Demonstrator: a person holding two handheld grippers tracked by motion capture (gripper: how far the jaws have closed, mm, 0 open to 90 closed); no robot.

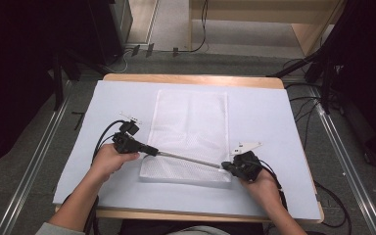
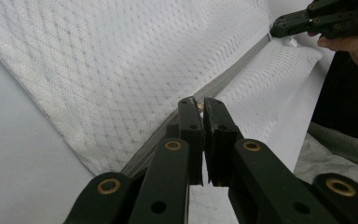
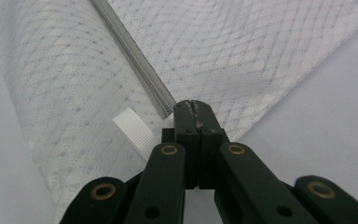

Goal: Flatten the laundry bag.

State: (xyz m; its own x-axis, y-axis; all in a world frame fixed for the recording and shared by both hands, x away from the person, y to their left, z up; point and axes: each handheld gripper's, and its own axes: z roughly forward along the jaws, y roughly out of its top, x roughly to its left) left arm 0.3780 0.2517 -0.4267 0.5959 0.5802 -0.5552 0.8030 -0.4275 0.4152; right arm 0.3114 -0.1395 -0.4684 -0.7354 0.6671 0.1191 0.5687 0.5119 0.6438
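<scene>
A white mesh bag (image 1: pixel 188 127) lies flat in the middle of the table, with its near edge lifted. A grey zipper (image 1: pixel 186 158) runs taut along that edge between my two grippers. My left gripper (image 1: pixel 151 150) is at the zipper's left end. In the left gripper view its jaws (image 2: pixel 198 103) are shut on the small zipper pull, over the zipper (image 2: pixel 233 74). My right gripper (image 1: pixel 225 167) is shut on the bag's right end. In the right gripper view it (image 3: pixel 193 103) pinches the fabric where the zipper (image 3: pixel 130 56) ends, beside a white ribbed tab (image 3: pixel 133 128).
A pale blue sheet (image 1: pixel 274 127) covers the wooden table. Black cables trail from both grippers across the sheet and off the table's sides. Metal rails and dark stands flank the table on the floor. My right gripper (image 2: pixel 276 31) appears far off in the left gripper view.
</scene>
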